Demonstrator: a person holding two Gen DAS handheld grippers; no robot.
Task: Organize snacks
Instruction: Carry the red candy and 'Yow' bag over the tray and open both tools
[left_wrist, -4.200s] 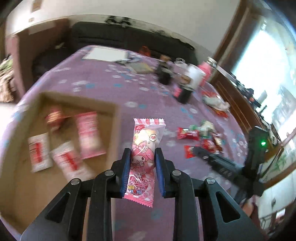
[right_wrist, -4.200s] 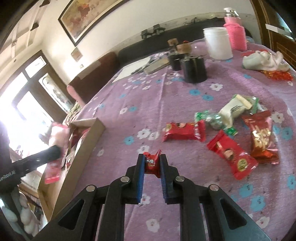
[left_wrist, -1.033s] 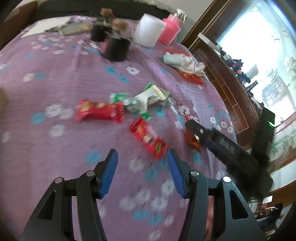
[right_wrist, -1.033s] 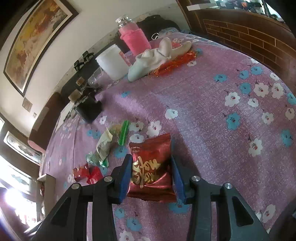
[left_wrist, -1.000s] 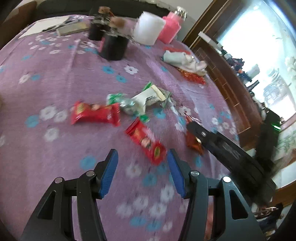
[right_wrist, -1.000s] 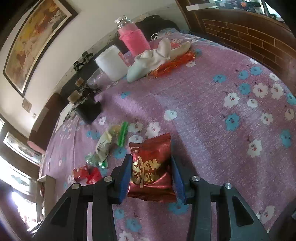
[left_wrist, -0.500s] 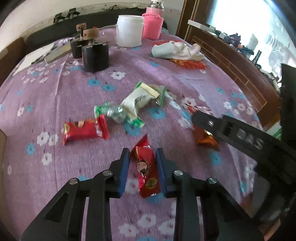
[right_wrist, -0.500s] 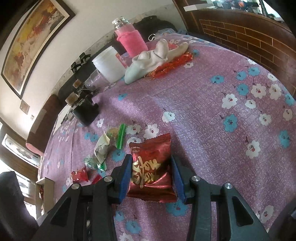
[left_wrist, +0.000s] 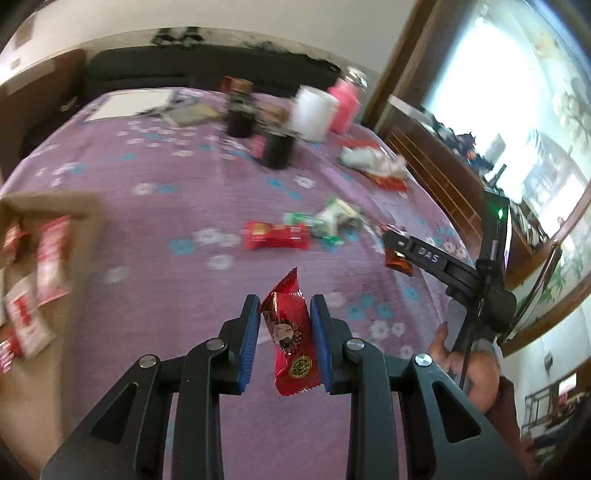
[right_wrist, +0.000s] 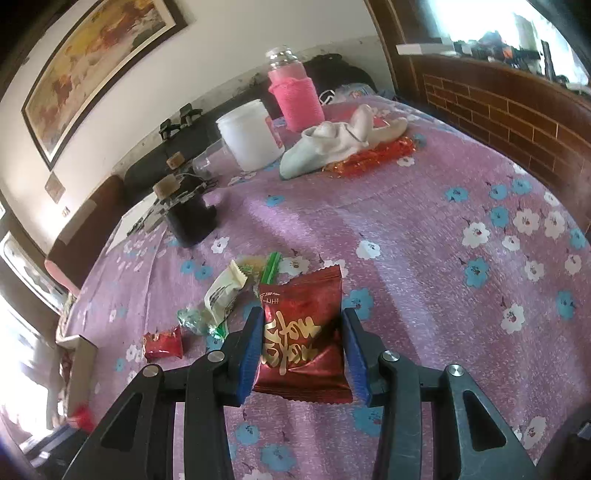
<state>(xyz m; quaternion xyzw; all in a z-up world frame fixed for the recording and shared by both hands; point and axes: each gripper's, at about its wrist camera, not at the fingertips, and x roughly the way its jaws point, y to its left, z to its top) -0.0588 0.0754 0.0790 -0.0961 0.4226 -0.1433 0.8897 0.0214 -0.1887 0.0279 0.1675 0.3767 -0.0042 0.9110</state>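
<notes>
My left gripper (left_wrist: 285, 301) is shut on a small red candy packet (left_wrist: 291, 332) with a cartoon face, held above the purple flowered cloth (left_wrist: 147, 295). At the left edge is the cardboard box (left_wrist: 51, 205), blurred, with several pink and white packets inside. In the right wrist view my right gripper (right_wrist: 301, 314) is shut on a dark red packet with gold lettering (right_wrist: 301, 332). On the cloth beyond lie a long red packet (left_wrist: 275, 236), a white wrapper (right_wrist: 225, 291) and green wrappers (right_wrist: 192, 321). The right gripper (left_wrist: 395, 236) shows at the right of the left wrist view.
At the far side stand black containers (right_wrist: 192, 218), a white jar (right_wrist: 249, 134) and a pink-sleeved bottle (right_wrist: 295, 99). A white cloth (right_wrist: 340, 142) lies over red foil. A brick-patterned wooden panel (right_wrist: 498, 107) borders the right side. A hand (left_wrist: 469, 369) holds the right gripper.
The left gripper closed on the red candy packet, lifted it off the cloth and swung left, bringing the box into view. The right gripper kept its dark red packet and barely moved.
</notes>
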